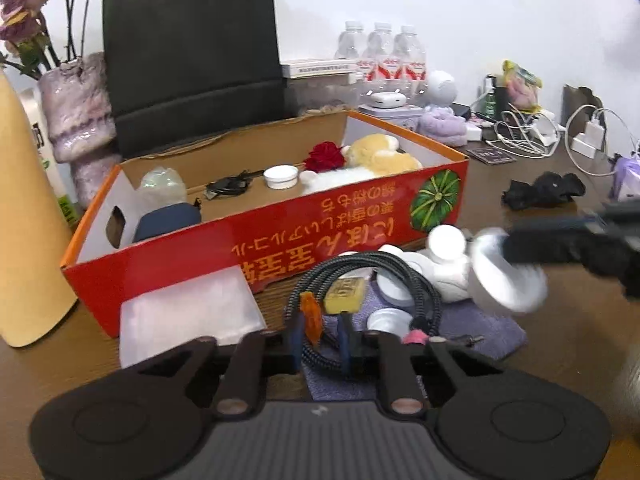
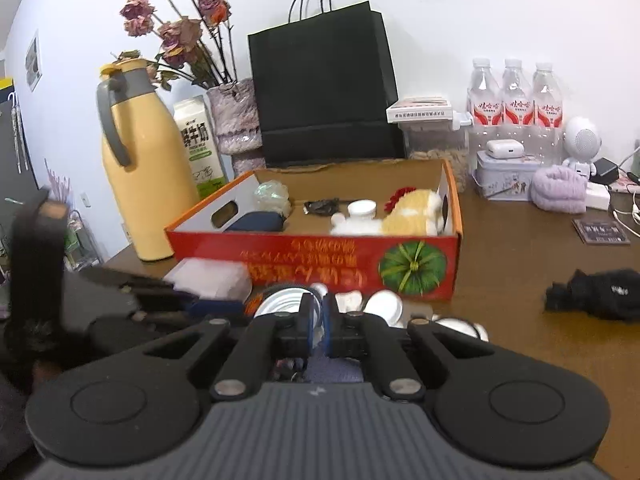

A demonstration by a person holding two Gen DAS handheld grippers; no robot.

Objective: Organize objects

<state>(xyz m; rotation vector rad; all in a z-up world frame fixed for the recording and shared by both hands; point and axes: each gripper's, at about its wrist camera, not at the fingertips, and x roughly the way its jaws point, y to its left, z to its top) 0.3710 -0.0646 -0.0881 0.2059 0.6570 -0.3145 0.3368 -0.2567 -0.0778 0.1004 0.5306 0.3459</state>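
Left wrist view: the left gripper (image 1: 320, 336) has its claw pressed together on a strand of the black braided cable (image 1: 400, 276). The cable lies coiled on a purple cloth (image 1: 472, 320) just in front of the red cardboard box (image 1: 180, 256). Small white lids (image 1: 446, 242) sit beside the coil, and a translucent plastic container (image 1: 188, 312) rests against the box's front wall. Inside the box are a yellow plush toy (image 1: 380, 156), a red rose (image 1: 326, 156), a white jar (image 1: 281, 177) and a navy pouch (image 1: 168, 220). In the right wrist view, the right gripper (image 2: 319, 312) pinches the rim of a round silver lid (image 2: 280, 300), which is tilted and blurred, close to the box front over the wooden table (image 2: 520, 264).
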